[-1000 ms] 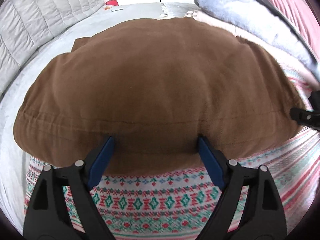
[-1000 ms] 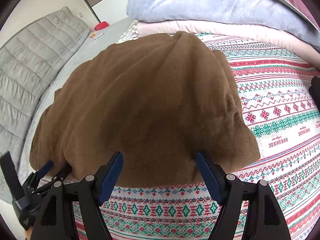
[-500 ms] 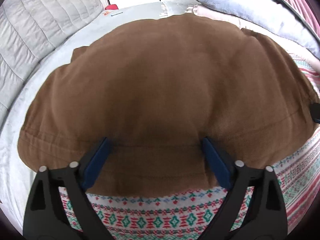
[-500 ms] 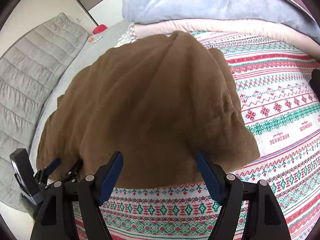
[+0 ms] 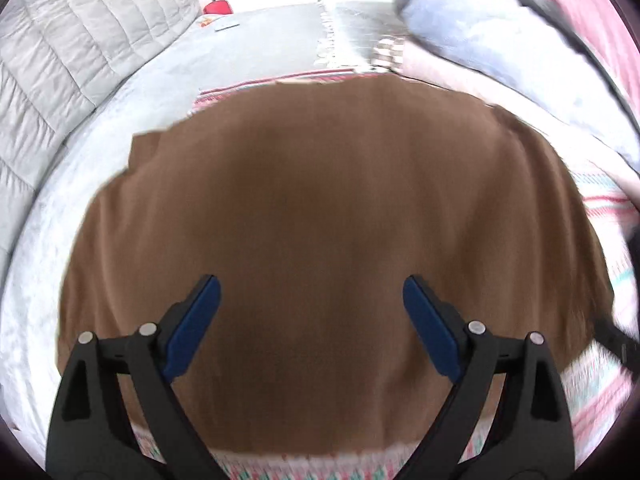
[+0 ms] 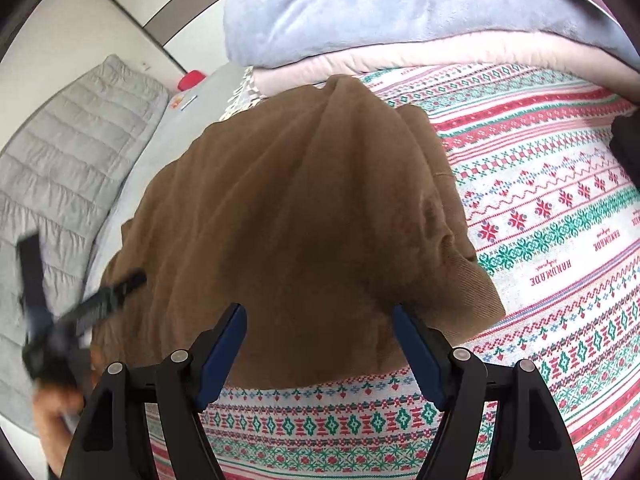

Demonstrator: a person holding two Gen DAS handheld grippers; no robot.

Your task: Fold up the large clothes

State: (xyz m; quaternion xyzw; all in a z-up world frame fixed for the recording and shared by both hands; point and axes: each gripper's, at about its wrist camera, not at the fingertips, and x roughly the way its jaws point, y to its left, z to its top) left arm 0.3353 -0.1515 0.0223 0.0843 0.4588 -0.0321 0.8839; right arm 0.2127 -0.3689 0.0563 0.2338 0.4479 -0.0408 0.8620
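Observation:
A large brown garment (image 5: 320, 208) lies spread on a patterned blanket (image 6: 560, 208) on the bed. It also shows in the right wrist view (image 6: 304, 208), with rumpled folds on its right side. My left gripper (image 5: 312, 300) is open and empty, its blue pads over the garment's near part. It shows blurred at the left of the right wrist view (image 6: 104, 300). My right gripper (image 6: 318, 324) is open and empty over the garment's near hem. A blurred part of it shows at the right edge of the left wrist view (image 5: 616, 340).
Folded light blue (image 6: 400, 12) and pink (image 6: 440, 56) blankets are stacked at the far right. A grey quilted pad (image 5: 72, 52) lines the left side. A grey sheet (image 5: 260, 48) lies beyond the garment, with a red object (image 5: 218, 7) at its far end.
My left gripper has moved forward and up over the garment, so the near hem has dropped low in its view. The right gripper has shifted slightly forward. Both stay open.

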